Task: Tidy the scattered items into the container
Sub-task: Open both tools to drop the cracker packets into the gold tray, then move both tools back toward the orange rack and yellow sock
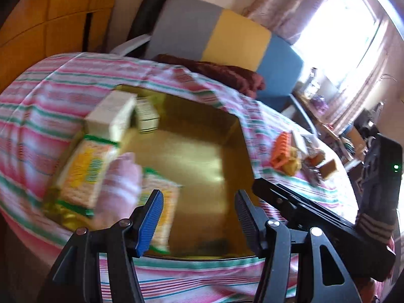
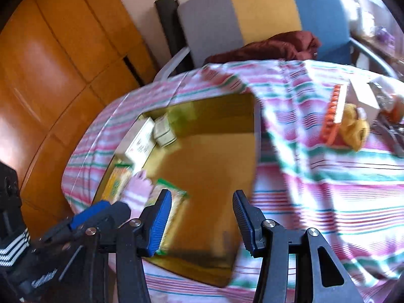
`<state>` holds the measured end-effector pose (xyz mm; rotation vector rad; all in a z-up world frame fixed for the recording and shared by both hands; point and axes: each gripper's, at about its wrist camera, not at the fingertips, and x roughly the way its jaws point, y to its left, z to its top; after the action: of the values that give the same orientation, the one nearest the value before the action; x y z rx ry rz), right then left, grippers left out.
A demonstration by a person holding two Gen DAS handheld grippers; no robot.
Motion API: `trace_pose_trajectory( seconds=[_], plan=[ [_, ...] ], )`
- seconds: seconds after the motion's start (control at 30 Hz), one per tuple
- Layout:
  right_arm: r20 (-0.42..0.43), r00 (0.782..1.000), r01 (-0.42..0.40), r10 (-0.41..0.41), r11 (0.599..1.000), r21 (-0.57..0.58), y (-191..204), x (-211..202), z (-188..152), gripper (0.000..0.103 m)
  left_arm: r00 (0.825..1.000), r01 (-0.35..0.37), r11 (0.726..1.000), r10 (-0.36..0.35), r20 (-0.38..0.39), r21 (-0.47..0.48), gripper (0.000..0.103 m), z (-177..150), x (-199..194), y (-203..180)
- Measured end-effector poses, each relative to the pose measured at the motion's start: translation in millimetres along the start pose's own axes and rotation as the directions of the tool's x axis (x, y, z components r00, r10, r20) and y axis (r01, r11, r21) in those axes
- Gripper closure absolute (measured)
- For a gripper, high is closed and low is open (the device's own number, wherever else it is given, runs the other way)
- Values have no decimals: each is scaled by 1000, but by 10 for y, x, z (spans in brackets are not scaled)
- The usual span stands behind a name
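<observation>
A shallow gold container [image 1: 202, 151] [image 2: 214, 151] lies on the striped tablecloth. Along its left side lie two cracker packets [image 1: 83, 171] [image 2: 117, 181], two white boxes [image 1: 111, 116] [image 2: 141, 144] and a pink striped soft item [image 1: 121, 184] [image 2: 139, 189]. My left gripper [image 1: 199, 194] hovers over the container's near part, open and empty. My right gripper [image 2: 201, 194] is also open over the near part, with nothing between its fingers. Scattered to the right on the cloth are an orange ridged piece [image 1: 281, 151] [image 2: 333, 111], a yellow lump [image 1: 293, 161] [image 2: 353, 128] and small brown items [image 1: 325, 166].
A chair with grey, yellow and blue panels [image 1: 227, 38] [image 2: 252, 17] holds a dark red cloth [image 1: 227, 73] behind the table. Wooden cabinets [image 2: 50, 63] stand at the left. A sleeve with a striped cuff [image 1: 373, 224] and the right tool's black frame [image 1: 315, 217] cross the right side.
</observation>
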<state>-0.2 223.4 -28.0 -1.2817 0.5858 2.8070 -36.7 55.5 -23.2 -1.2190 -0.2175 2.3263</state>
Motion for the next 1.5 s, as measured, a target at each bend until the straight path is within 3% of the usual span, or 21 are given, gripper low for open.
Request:
trace_pose_trajectory(
  seconds=[0.27, 0.47, 0.67, 0.87, 1.13, 1.37, 1.5],
  plan=[
    [74, 993, 79, -91, 986, 143, -781, -326, -25, 49, 998, 58, 986, -53, -40, 155, 43, -101, 177, -765],
    [69, 982, 147, -174, 947, 287, -1482, -491, -215, 43, 991, 131, 949, -121, -53, 287, 42, -342, 273, -1342],
    [53, 968, 204, -245, 895, 396, -2153, -613, -418, 43, 984, 156, 904, -105, -147, 399, 41, -523, 619, -1807],
    [66, 961, 214, -269, 872, 441, -2673, -723, -487, 38, 972, 180, 902, -101, -214, 392, 41, -542, 1022, -2025],
    [85, 947, 243, -309, 865, 439, -3107, -788, -286, 30, 962, 162, 913, -61, -267, 373, 41, -562, 1395, -2079],
    [72, 953, 253, -295, 903, 346, -3077, -554, 99, 30, 957, 157, 935, -65, -282, 318, 41, -553, 1412, -1904],
    [70, 973, 194, -221, 941, 278, -2810, -370, 286, 30, 958, 155, 945, -72, -278, 290, 41, -562, 1363, -1798]
  ],
)
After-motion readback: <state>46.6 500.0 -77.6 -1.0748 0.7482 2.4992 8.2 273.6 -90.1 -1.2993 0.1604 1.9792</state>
